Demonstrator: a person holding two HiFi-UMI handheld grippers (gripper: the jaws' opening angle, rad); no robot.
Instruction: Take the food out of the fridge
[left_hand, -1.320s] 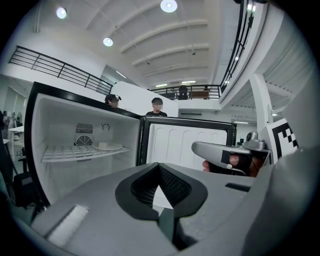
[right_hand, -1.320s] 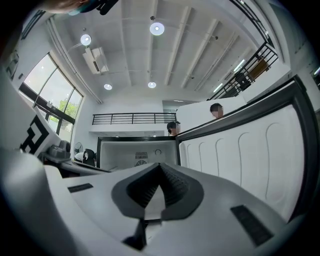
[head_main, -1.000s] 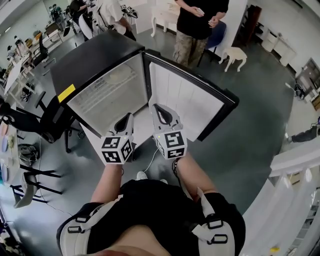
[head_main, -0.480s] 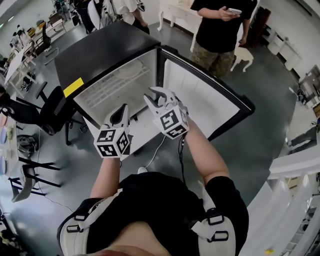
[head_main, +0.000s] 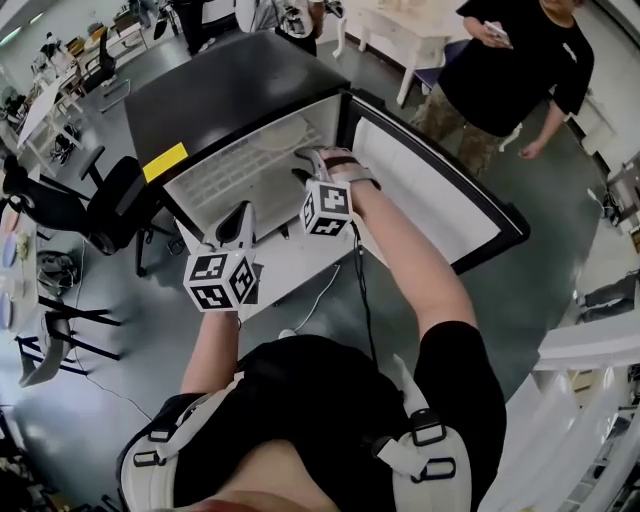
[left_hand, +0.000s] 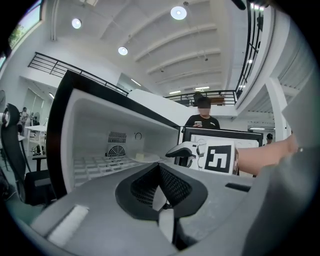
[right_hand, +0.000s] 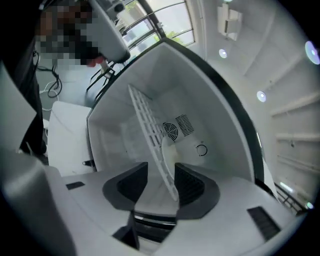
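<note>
Early stage — fridge door was open, plate of food sat untaken on the wire shelf inside; right gripper was at the opening, jaws opening, nothing between them — left gripper hung outside, jaws together.

A person in a black T-shirt and camouflage trousers stands on the grey floor, toward its far right side, and holds a phone in one raised hand. A white table stands at the far edge of the floor, just beside this person. On the left side of the floor stands a black office chair. Nearer, at the left edge, there is a second chair with a light seat. Desks with more chairs fill the far left corner. A thin white cable lies on the floor near its middle. Overhead, round ceiling lamps shine, and a black railing runs along an upper level.
</note>
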